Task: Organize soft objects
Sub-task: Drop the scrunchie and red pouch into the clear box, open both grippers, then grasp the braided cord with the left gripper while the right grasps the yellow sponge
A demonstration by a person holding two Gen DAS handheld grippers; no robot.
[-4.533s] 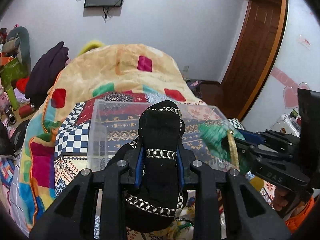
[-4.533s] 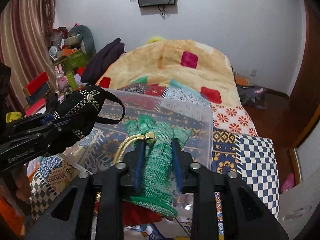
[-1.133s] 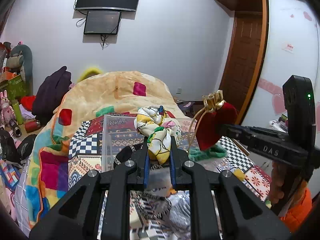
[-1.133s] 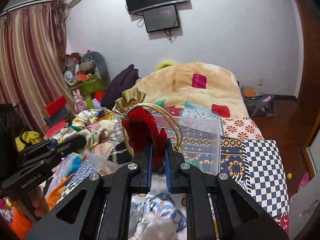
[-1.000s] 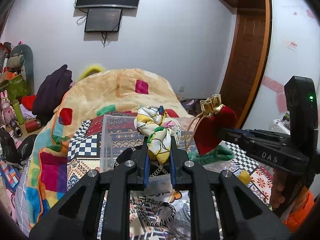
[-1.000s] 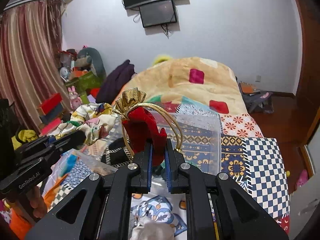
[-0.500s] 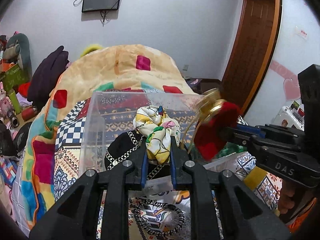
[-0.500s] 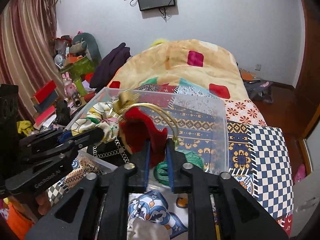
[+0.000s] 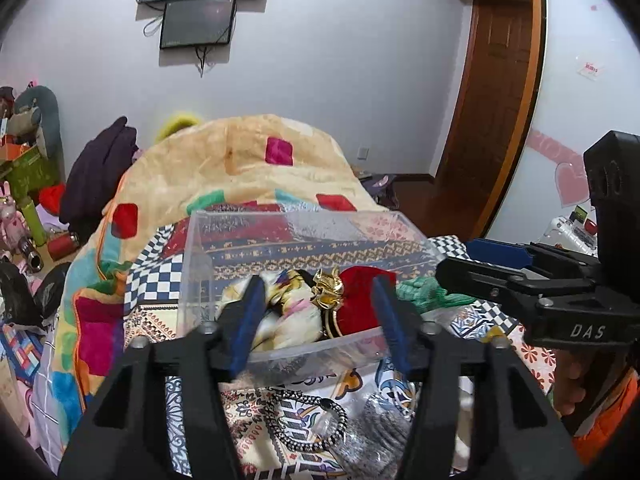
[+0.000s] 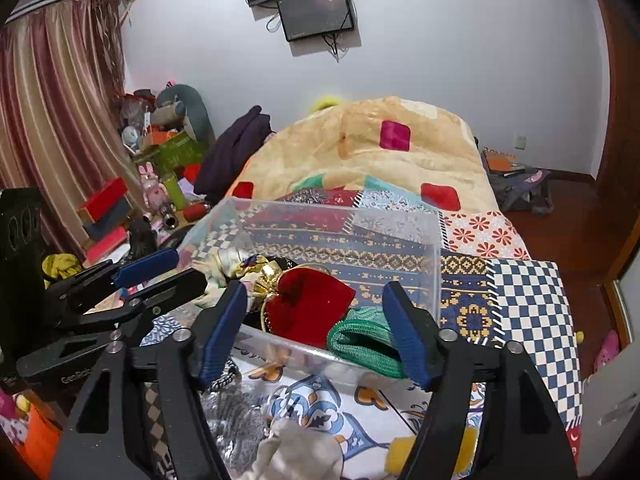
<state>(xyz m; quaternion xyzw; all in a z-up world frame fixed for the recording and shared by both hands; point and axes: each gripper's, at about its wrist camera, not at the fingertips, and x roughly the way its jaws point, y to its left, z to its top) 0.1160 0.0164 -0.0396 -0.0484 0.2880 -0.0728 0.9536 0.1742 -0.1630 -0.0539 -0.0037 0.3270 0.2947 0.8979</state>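
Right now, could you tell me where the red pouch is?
The red pouch lies inside the clear bin, near its front wall, with the green knit on its right and the floral cloth on its left.

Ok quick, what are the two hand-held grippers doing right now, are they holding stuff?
Left hand-held gripper: open, holding nothing, above the clear bin.
Right hand-held gripper: open, holding nothing; the red pouch lies in the bin.

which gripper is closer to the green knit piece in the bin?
Right. The right gripper is open, its right finger directly over the green knit piece at the clear bin's near corner. The left gripper, also open, frames the floral cloth, further left.
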